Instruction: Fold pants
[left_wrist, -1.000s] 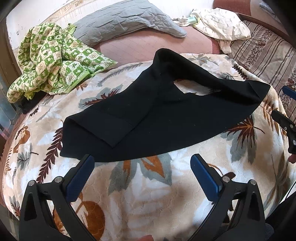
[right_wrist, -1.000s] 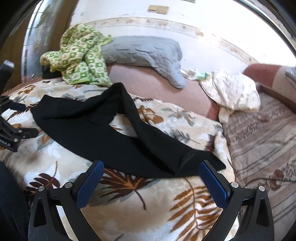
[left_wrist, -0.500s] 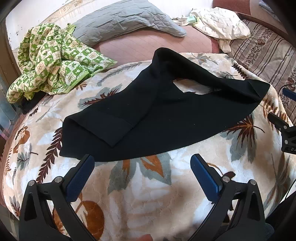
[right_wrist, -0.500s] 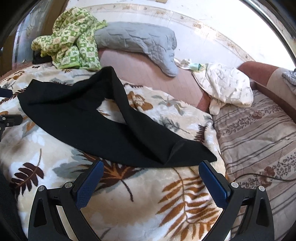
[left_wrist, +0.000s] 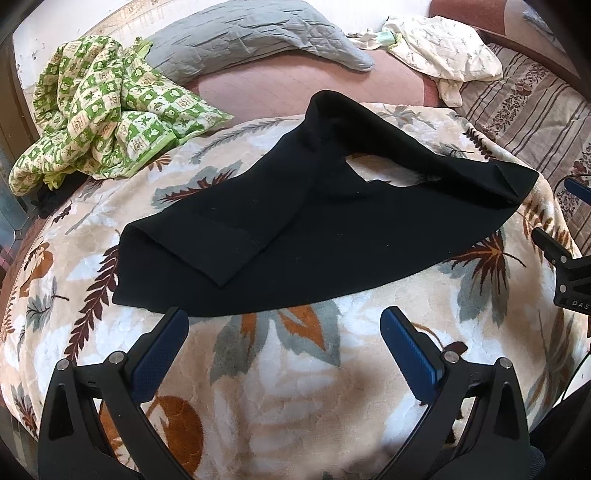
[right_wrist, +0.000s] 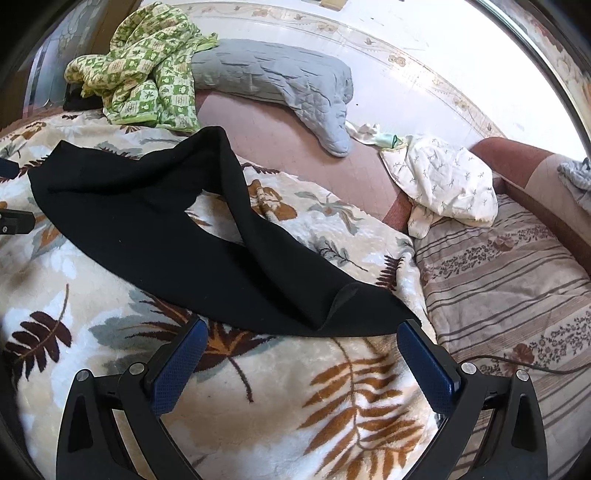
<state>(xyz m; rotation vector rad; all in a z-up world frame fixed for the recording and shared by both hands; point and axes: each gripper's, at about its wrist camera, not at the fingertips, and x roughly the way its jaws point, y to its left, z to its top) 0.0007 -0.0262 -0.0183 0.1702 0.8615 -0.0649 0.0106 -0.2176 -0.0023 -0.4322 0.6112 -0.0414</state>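
Black pants (left_wrist: 332, 229) lie spread on a leaf-patterned blanket (left_wrist: 280, 369), one leg folded over the other with a small gap between them. They also show in the right wrist view (right_wrist: 155, 229). My left gripper (left_wrist: 284, 328) is open and empty, just short of the pants' near left edge. My right gripper (right_wrist: 301, 339) is open and empty, its fingertips at the pants' near right end, where a corner is turned up (right_wrist: 343, 299). The right gripper's body shows at the right edge of the left wrist view (left_wrist: 569, 266).
A green checked cloth (left_wrist: 99, 110) and a grey pillow (left_wrist: 251, 40) lie at the back left. A cream garment (left_wrist: 443, 48) lies at the back right. A striped floral cover (right_wrist: 517, 277) lies to the right, with a thin black cable (right_wrist: 517, 363) on it.
My right gripper has moved forward and to the right, up to the pants' right end. My left gripper has barely moved. The pants lie as before.
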